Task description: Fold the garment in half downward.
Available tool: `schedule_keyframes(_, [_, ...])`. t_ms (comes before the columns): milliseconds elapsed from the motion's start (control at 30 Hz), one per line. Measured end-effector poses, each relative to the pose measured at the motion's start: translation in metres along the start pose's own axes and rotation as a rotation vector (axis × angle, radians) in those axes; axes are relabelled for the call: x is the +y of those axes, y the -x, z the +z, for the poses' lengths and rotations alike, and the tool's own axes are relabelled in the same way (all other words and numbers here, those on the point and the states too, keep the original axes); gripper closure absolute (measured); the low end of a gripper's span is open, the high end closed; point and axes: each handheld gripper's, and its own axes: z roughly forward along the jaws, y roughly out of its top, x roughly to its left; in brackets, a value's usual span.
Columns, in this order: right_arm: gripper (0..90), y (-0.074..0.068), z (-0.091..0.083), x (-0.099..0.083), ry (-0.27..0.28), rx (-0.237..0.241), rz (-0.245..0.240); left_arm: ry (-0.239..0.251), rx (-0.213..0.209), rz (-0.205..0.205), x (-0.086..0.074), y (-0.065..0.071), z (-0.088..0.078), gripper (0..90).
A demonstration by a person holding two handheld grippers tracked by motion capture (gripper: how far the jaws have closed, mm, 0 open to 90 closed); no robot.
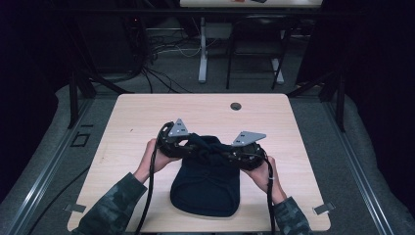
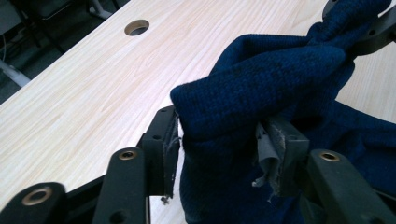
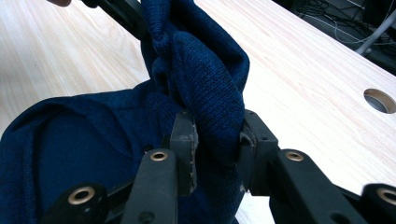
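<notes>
A dark navy knit garment [image 1: 205, 188] lies on the light wooden table [image 1: 147, 112], and its far edge is bunched up and lifted. My left gripper [image 1: 192, 147] holds the left end of that bunch. In the left gripper view the jaws of the left gripper [image 2: 222, 140] are closed on a thick fold of the knit [image 2: 261, 70]. My right gripper [image 1: 224, 154] holds the right end, and the right gripper [image 3: 218, 137] pinches a rolled fold of the garment [image 3: 205, 70] there. The two grippers sit close together, with the fabric twisted between them.
A round cable hole [image 1: 236, 106] sits near the table's far edge, also visible as the hole [image 2: 137, 27] and the hole [image 3: 379, 100]. Beyond the table are cables and another desk's legs [image 1: 202, 58] on the floor. Camouflage sleeves [image 1: 110, 208] come in from the bottom.
</notes>
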Motion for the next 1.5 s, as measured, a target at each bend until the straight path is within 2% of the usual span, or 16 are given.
schedule_keyframes(267, [68.1, -0.002, 0.000, -0.003, -0.006, 0.003, -0.006, 0.009, -0.015, 0.011, -0.006, 0.003, -0.004, 63.5])
schedule_keyframes(733, [66.2, -0.006, -0.001, -0.010, -0.023, 0.015, -0.007, 0.010, -0.018, 0.019, -0.013, 0.013, -0.009, 65.6])
schedule_keyframes(1500, [66.2, -0.021, 0.002, -0.028, -0.064, 0.057, -0.023, 0.014, -0.077, -0.002, -0.042, 0.031, -0.011, 67.0])
